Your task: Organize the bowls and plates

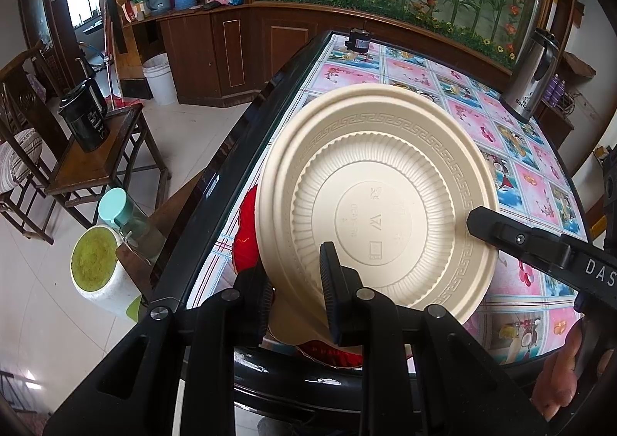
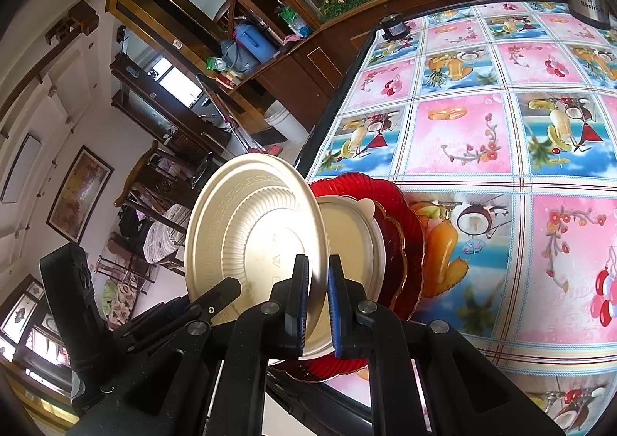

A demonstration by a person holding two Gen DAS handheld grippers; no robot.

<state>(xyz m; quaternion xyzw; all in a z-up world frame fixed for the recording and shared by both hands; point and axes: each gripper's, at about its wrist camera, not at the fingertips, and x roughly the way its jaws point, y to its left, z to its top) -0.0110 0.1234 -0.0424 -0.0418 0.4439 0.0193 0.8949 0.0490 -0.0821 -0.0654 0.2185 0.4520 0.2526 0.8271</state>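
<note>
A cream plastic plate (image 1: 385, 185) with a key-pattern rim is held tilted, underside towards me, over the table's near left corner. My left gripper (image 1: 297, 281) is shut on its lower rim. My right gripper (image 2: 318, 301) is shut on the same plate's (image 2: 246, 228) edge; its finger shows in the left wrist view (image 1: 501, 231). Behind the plate, a red glass plate (image 2: 397, 228) lies on the table with a cream lidded bowl (image 2: 351, 231) on it.
The table (image 2: 482, 135) has a pink and blue fruit-patterned cloth. A steel thermos (image 1: 532, 73) stands at the far right, a small black device (image 1: 358, 41) at the far edge. Wooden chairs, a side table with a black kettle (image 1: 85, 116), and a green-topped stool (image 1: 96, 262) stand left.
</note>
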